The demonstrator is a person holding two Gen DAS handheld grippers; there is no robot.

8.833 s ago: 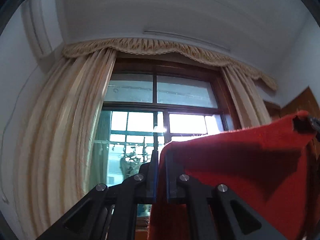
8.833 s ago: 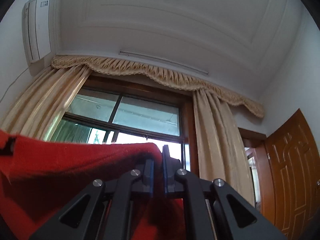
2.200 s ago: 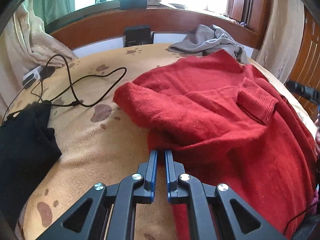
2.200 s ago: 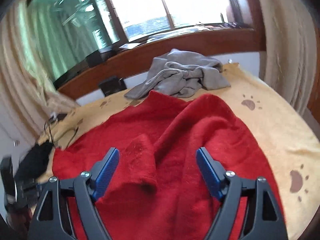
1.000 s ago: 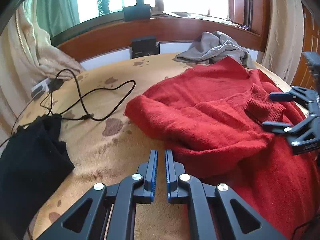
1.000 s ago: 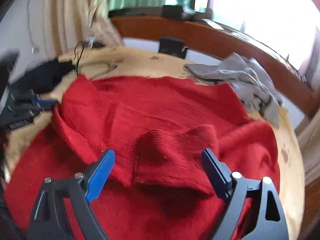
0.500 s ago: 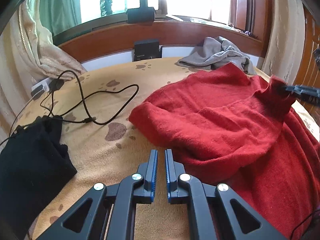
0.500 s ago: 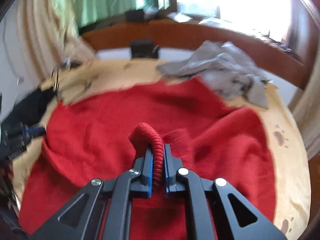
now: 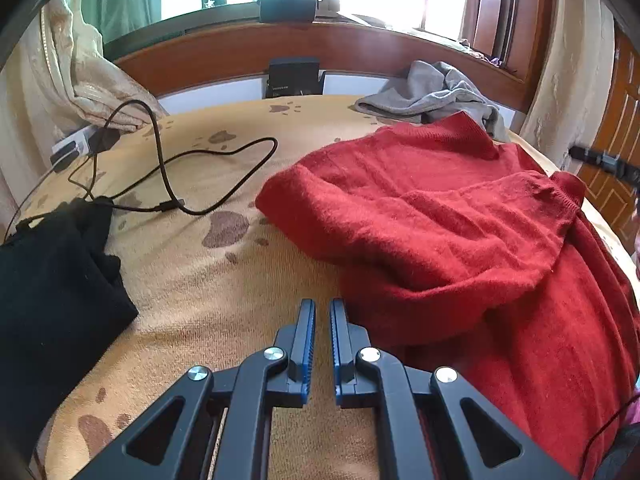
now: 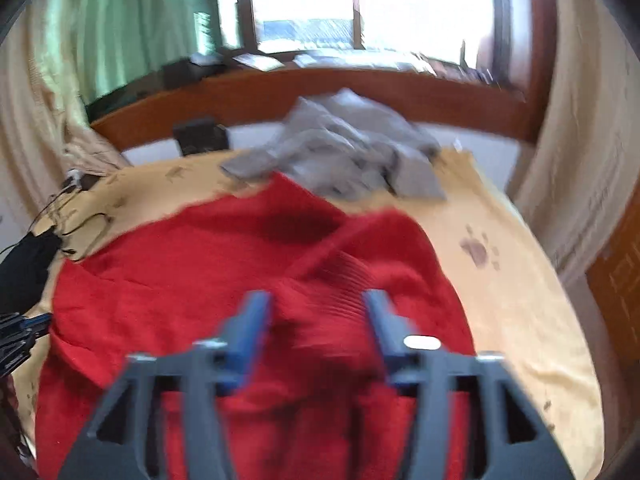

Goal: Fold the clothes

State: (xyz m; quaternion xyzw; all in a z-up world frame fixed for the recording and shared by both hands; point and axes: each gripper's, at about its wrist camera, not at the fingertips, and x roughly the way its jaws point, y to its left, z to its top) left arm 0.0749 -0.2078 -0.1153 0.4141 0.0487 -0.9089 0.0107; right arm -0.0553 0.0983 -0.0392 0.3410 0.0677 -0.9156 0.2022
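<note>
Fuzzy red knit sweater lies rumpled mid-frame on tan paw-print bed; left tongs nearly clenched, empty; right tongs released.

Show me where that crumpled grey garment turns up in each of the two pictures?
Left wrist view: crumpled grey garment lies upper right, beyond the red knitted sweater.
Right wrist view: it lies upper centre, blurred, beyond the sweater.
Shared landmark: the curved wooden headboard behind it.
</note>
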